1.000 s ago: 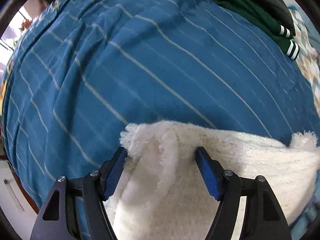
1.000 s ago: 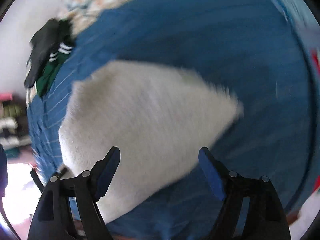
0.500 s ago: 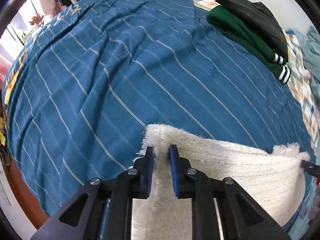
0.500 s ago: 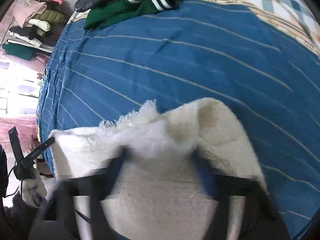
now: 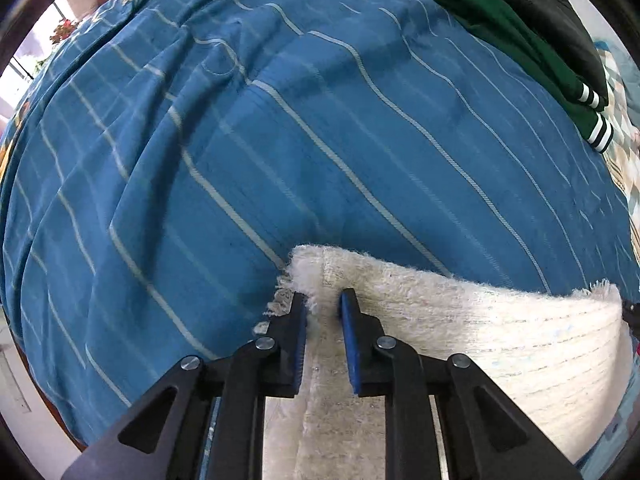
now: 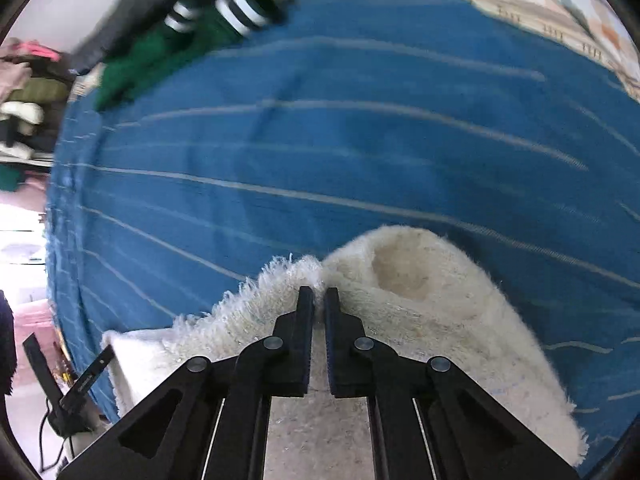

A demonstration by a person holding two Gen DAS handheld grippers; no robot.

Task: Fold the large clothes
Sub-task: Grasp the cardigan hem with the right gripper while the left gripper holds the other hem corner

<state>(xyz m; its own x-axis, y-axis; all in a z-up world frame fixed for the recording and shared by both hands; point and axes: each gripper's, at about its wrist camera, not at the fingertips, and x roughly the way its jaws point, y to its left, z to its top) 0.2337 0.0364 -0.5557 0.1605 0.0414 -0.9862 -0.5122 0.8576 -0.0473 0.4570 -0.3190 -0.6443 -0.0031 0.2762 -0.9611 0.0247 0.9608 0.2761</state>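
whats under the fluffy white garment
The white garment lies on a blue striped bedspread, which shows all around it. Whatever sits beneath the garment's middle is covered, as is the bed under the spread.

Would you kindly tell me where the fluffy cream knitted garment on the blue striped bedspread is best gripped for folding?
Probably at its two far corners, from above. The fluffy cream knitted garment lies flat, its fringed edge free on the blue striped bedspread. The left gripper and right gripper already pinch there.
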